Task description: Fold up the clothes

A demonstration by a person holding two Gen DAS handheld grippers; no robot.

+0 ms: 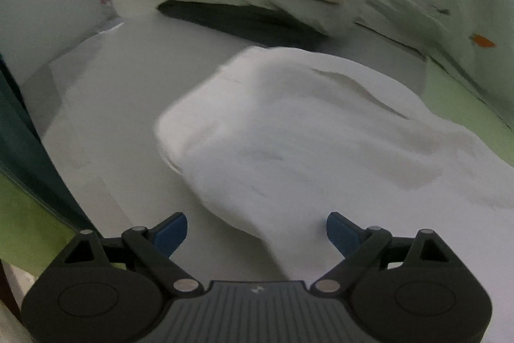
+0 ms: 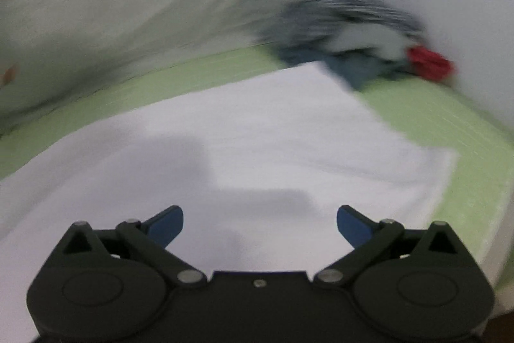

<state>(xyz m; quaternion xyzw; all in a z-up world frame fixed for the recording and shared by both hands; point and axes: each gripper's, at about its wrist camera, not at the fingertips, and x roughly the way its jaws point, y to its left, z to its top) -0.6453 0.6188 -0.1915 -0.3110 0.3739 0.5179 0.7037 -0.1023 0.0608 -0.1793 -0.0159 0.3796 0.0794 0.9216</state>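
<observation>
**Both grippers empty above a half-folded white garment**

The left gripper [image 1: 257, 230] has its blue fingers [image 1: 170, 232] spread wide with nothing between them; the white garment [image 1: 305, 134] lies just ahead, bunched from about 12 to 3 o'clock in the left wrist view, one rounded fold edge toward 10 o'clock. The right gripper [image 2: 260, 227] is likewise fully spread and holds nothing — in its view the garment lies flat across the middle, its far corner at 1 o'clock on the green mat [image 2: 417, 105].

Risks, as a judgement: the loose hump on the left side could slump open, since nothing pins it. A grab at the thick fold may catch only the top layer and drag the stack askew. A pile of other clothes [image 2: 347, 34] sits at 1 o'clock, close to the garment's far corner — a wide sweep could snag it. Both views are blurred, so fine creases cannot be read.
</observation>
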